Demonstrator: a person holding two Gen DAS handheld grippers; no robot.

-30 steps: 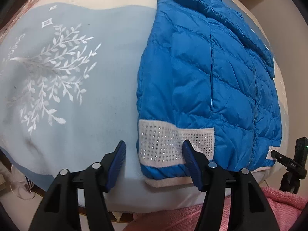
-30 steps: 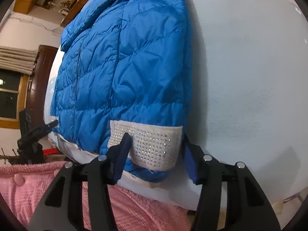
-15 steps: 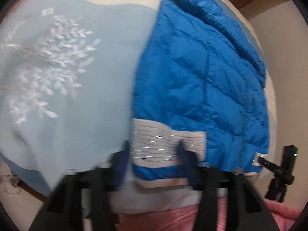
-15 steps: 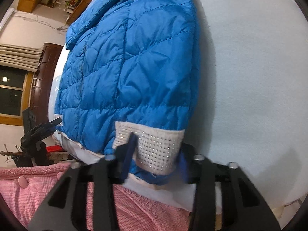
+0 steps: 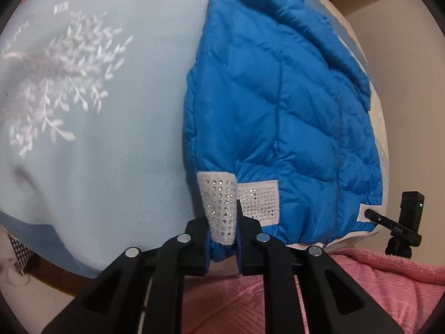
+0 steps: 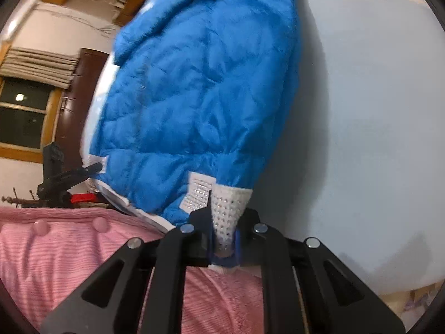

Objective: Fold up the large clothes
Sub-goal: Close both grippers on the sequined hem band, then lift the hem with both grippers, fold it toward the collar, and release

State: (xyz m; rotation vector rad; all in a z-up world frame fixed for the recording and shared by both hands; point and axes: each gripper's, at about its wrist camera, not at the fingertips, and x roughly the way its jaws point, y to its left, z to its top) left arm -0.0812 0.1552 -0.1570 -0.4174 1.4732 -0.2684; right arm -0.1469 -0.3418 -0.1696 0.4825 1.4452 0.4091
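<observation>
A blue quilted jacket (image 5: 278, 105) (image 6: 200, 89) lies on a pale blue blanket (image 5: 111, 150) (image 6: 361, 111). Its hem carries a white studded band (image 5: 258, 197) (image 6: 200, 192). My left gripper (image 5: 222, 236) is closing, its pads pinching the bunched left corner of that band, which rises off the blanket. My right gripper (image 6: 222, 239) is closing too, squeezing the band's right corner into a narrow fold. Both hem corners look lifted.
The blanket bears a white leaf pattern (image 5: 61, 83) at the left. A person's pink garment (image 5: 375, 284) (image 6: 69, 250) fills the near edge. A black tripod-mounted device (image 5: 403, 222) (image 6: 58, 172) stands beside the bed. A window (image 6: 25, 122) shows beyond it.
Both grippers went from wide open astride the studded band to pinched on its corners. The hem has bunched and risen off the blanket.
</observation>
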